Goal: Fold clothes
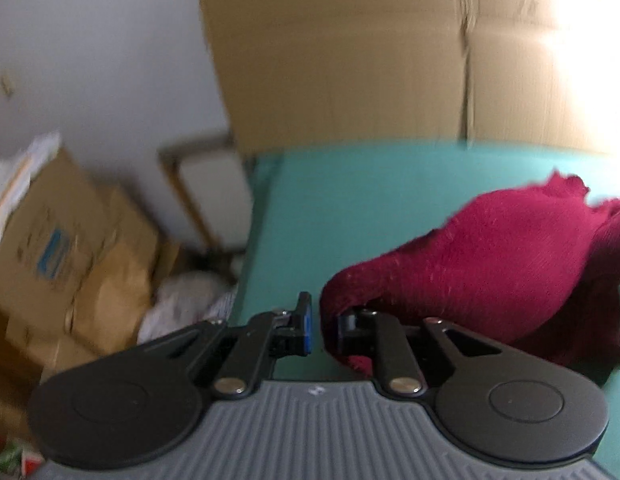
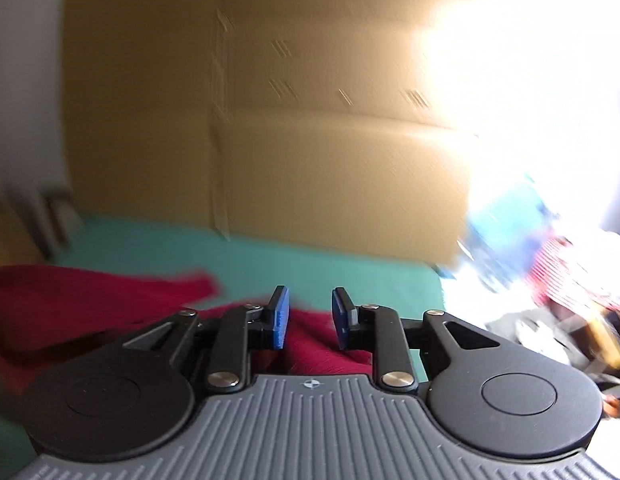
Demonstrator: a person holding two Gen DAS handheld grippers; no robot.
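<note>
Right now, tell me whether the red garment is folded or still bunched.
Bunched: the red garment humps up unevenly on the green surface, its edges ragged, no flat fold showing.

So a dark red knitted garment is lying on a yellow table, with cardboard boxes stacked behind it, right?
Almost. The table surface is green, not yellow; both wrist views show that. The rest holds: the dark red knitted garment lies on it, and cardboard boxes stand behind.

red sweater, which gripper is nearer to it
Left. The left gripper has the red sweater draped over one finger. The right gripper hangs open just above the cloth, gripping nothing.
</note>
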